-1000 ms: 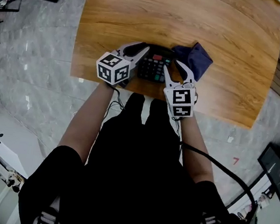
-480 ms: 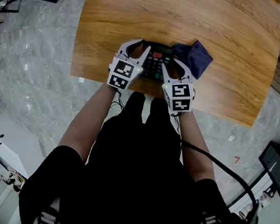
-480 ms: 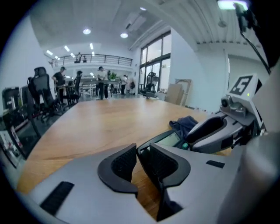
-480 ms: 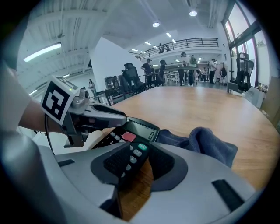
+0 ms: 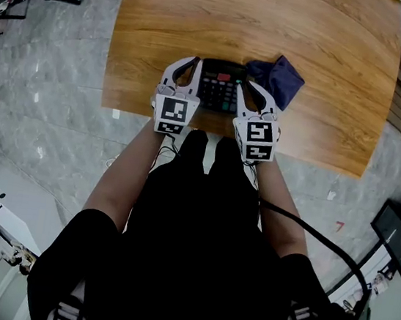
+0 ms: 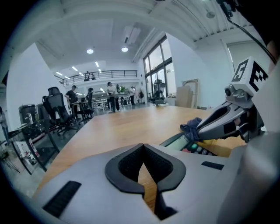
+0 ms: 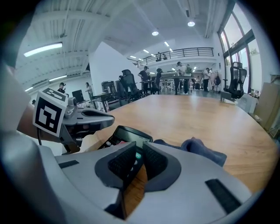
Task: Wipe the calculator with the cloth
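Wooden table (image 5: 278, 26). My left claw (image 6: 143, 148) just closed, empty; my right claw (image 7: 139, 151) just narrowed to a slit, empty. Cloth (image 7: 199, 149) beyond its right jaw looks limp and light: I'd pinch its near fold.

Head view was dim, underexposed; the person's dark clothes (image 5: 195, 251) lost all detail. Wooden table (image 5: 264, 24) was the brightest patch, soft sheen, no hard shadows. Gripper views were brighter: ceiling lights (image 6: 89, 51) and tall windows (image 6: 159, 70) at far right clipped a bit. Strong fisheye bend, black vignette at corners. Left gripper (image 6: 143, 151) near the lens was soft, far background hazy
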Action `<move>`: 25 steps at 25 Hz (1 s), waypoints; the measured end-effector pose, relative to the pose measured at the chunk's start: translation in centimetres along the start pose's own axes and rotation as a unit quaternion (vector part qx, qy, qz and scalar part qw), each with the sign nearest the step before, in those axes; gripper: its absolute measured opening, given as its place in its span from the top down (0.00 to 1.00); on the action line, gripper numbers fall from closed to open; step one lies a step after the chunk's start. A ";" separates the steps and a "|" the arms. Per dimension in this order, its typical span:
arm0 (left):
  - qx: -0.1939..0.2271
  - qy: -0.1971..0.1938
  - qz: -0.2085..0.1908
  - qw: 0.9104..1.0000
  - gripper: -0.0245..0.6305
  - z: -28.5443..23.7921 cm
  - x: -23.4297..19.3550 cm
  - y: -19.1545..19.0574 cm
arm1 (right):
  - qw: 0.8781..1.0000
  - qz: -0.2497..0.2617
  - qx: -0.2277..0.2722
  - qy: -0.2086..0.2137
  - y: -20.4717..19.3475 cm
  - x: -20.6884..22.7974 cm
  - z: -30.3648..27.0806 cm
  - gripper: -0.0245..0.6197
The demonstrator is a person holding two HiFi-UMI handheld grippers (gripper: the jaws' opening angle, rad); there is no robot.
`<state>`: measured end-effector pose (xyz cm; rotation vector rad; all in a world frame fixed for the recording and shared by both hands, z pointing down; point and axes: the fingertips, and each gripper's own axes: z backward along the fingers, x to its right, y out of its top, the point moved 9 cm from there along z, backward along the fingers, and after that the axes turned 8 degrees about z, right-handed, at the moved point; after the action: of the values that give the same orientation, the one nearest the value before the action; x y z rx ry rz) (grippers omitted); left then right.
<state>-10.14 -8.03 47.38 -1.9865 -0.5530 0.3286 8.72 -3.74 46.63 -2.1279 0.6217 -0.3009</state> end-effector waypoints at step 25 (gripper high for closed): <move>0.201 -0.051 0.055 0.977 0.95 14.0 5.1 16.4 | 0.960 0.071 0.250 -0.101 15.9 -2.6 15.3 0.94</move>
<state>-8.19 -1.10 26.38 -1.6158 -0.4031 0.5665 7.88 0.34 24.81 -1.5944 0.5097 -0.1381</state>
